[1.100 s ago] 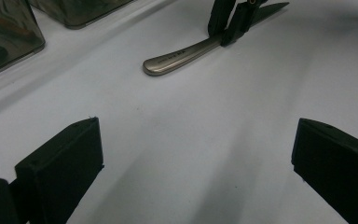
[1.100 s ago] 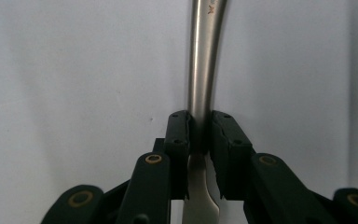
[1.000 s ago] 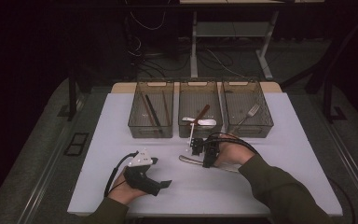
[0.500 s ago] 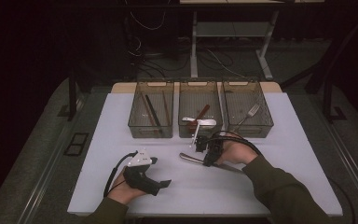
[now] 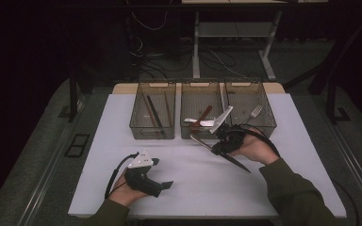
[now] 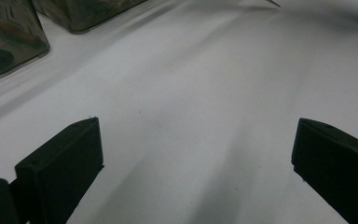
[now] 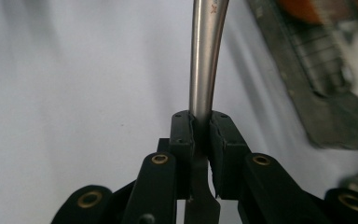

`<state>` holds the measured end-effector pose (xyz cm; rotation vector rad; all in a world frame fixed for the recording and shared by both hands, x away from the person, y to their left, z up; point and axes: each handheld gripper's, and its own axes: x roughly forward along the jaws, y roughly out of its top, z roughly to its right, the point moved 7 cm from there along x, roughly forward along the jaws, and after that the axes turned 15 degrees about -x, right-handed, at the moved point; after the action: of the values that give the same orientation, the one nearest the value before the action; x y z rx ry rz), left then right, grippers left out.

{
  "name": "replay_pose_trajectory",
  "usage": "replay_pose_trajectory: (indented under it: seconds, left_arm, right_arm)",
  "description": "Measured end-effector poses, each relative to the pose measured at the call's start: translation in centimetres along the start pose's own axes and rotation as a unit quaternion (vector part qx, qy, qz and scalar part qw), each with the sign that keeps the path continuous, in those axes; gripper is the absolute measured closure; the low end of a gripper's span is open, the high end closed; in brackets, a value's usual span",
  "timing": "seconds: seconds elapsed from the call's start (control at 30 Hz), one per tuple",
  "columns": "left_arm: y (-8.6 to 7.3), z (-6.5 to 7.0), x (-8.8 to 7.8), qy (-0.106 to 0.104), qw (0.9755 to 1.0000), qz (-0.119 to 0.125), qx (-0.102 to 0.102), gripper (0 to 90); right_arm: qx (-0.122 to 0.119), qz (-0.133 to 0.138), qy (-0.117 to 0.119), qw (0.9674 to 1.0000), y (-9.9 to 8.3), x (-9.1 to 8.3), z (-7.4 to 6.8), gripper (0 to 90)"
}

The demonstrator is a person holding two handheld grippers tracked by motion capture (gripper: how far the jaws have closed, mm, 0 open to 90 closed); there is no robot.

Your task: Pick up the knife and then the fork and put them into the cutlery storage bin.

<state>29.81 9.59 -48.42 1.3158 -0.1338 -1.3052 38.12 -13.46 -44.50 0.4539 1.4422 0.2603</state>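
Right gripper (image 7: 200, 121) clenched on a metal knife (image 7: 207, 56); handle pinched between both pads, steel shaft running straight out past the fingertips, blade end trailing back under the hand (image 5: 259, 150), off the white table (image 5: 193, 188); just beyond the fingertips, the middle one of 3 bins (image 5: 202, 134), holding a wooden-handled utensil; fork bin beside it; left gripper (image 5: 162, 186) released, jaws wide apart, nothing between, resting low on the table, well apart from the knife.
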Motion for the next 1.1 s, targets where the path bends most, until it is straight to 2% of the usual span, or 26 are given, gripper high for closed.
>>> replay_pose_trajectory:
  seconds: [0.17, 0.37, 0.4, 0.47, 0.63, 0.83, 0.93, 1.1]
  left_arm:
    - [0.0, 0.0, 0.0, -0.001, 1.0, 0.0, 0.001, 0.7]
    - [0.1, 0.0, -0.1, -0.002, 1.0, 0.006, -0.002, 0.0]
    - [0.1, 0.0, -0.1, -0.002, 1.0, 0.006, -0.002, 0.0]
    - [0.2, 0.0, -0.1, -0.003, 1.0, 0.008, -0.001, 0.0]
    - [0.2, 0.0, -0.1, -0.003, 0.9999, 0.01, -0.004, 0.0]
    - [0.2, 0.0, -0.1, -0.007, 0.9999, 0.011, -0.005, 0.0]
    - [0.2, 0.0, -0.1, -0.009, 0.9999, 0.012, -0.006, 0.0]
    - [0.2, 0.0, -0.1, -0.009, 0.9999, 0.013, -0.006, 0.0]
  right_arm:
    - [0.024, 0.048, -0.021, 0.9984, -0.9, -1.5, 0.6, 80.3]
    - [0.057, 0.093, -0.038, 0.9933, -1.9, -3.0, 1.5, 80.3]
    - [0.069, 0.1, -0.042, 0.9917, -2.0, -3.2, 1.6, 80.3]
    - [0.084, 0.12, -0.043, 0.9883, -2.2, -3.7, 1.9, 80.3]
    - [0.103, 0.165, -0.062, 0.9789, -2.9, -5.2, 2.9, 80.4]
    - [0.13, 0.214, -0.09, 0.9641, -3.6, -7.5, 4.0, 80.3]
    - [0.143, 0.23, -0.106, 0.9567, -4.0, -8.7, 4.8, 80.4]
    - [0.161, 0.247, -0.133, 0.9463, -4.7, -10.4, 6.3, 80.3]
